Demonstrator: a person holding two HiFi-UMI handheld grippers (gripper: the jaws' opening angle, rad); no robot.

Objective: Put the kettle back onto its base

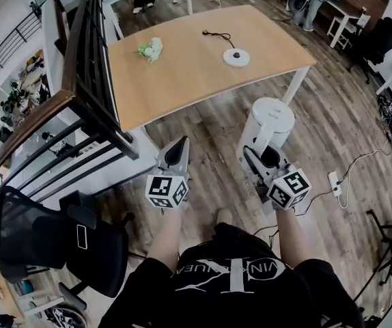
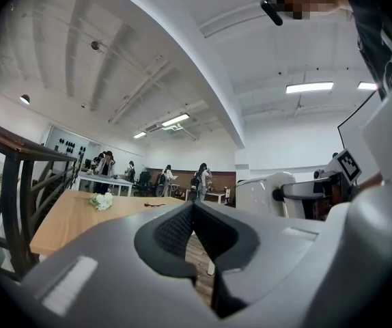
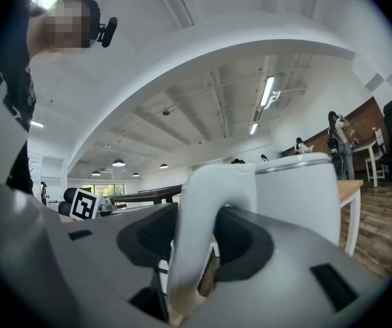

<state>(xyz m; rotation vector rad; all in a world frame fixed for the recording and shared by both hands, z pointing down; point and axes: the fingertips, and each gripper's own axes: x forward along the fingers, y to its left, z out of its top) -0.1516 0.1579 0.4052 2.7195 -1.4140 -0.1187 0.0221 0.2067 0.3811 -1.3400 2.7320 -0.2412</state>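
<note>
My right gripper [image 1: 261, 157] is shut on the handle [image 3: 203, 231] of a white electric kettle [image 1: 271, 125], which I hold upright above the wooden floor, short of the table. In the right gripper view the kettle [image 3: 298, 197] fills the space just past the pads. The round white base [image 1: 236, 57] lies on the light wooden table [image 1: 182, 80], with its black cord [image 1: 216, 34] trailing behind it. My left gripper [image 1: 181, 145] is level beside the kettle, shut and holding nothing. The left gripper view shows its tips [image 2: 192, 214] meeting, with the kettle [image 2: 264, 193] off to the right.
A green and white bundle [image 1: 151, 48] lies on the table's far left. A dark wooden chair [image 1: 80, 80] stands at the table's left edge and a black office chair [image 1: 39, 238] below it. A white table leg [image 1: 293, 84] and a power strip [image 1: 334, 180] are at the right.
</note>
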